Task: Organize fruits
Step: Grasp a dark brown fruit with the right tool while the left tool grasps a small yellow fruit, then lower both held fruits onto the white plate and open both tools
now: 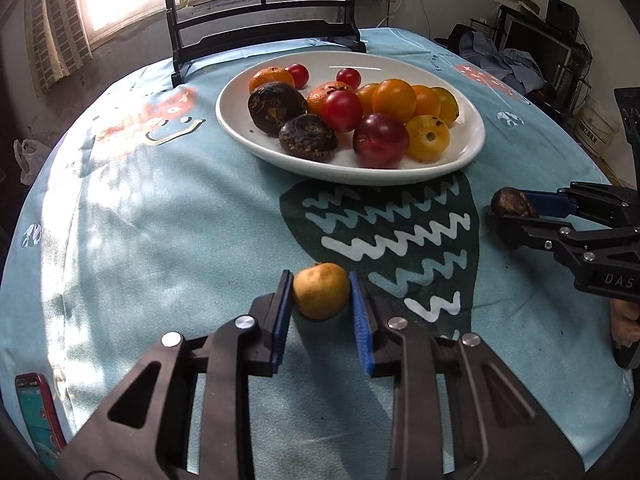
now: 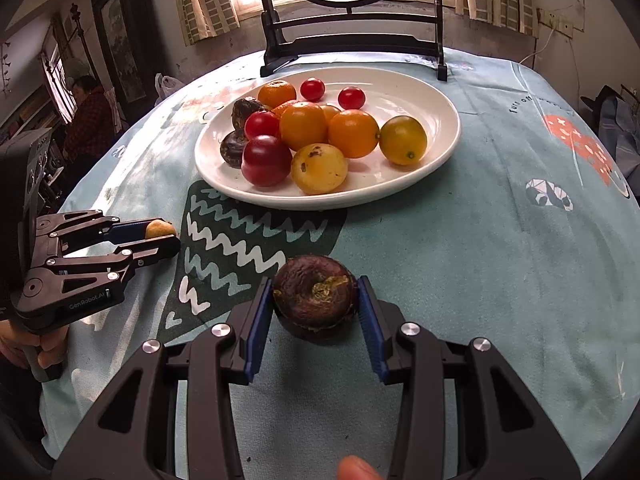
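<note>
Fruit sits between each pair of jaws: left gripper (image 1: pixel 320 294) clenches a tan, matte fruit (image 1: pixel 321 290), right gripper (image 2: pixel 314 300) a wrinkled dark-brown fruit (image 2: pixel 314 299), both above the tablecloth (image 1: pixel 160 220), white plate (image 1: pixel 460 156) at twelve o'clock.

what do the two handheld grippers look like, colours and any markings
Both the left gripper and right gripper are black angular linkages with triangular cutouts, silver round pivot bolts and ribbed blue finger pads. White lettering marks each body. No cables show. Bare fingers grip the handles.
</note>
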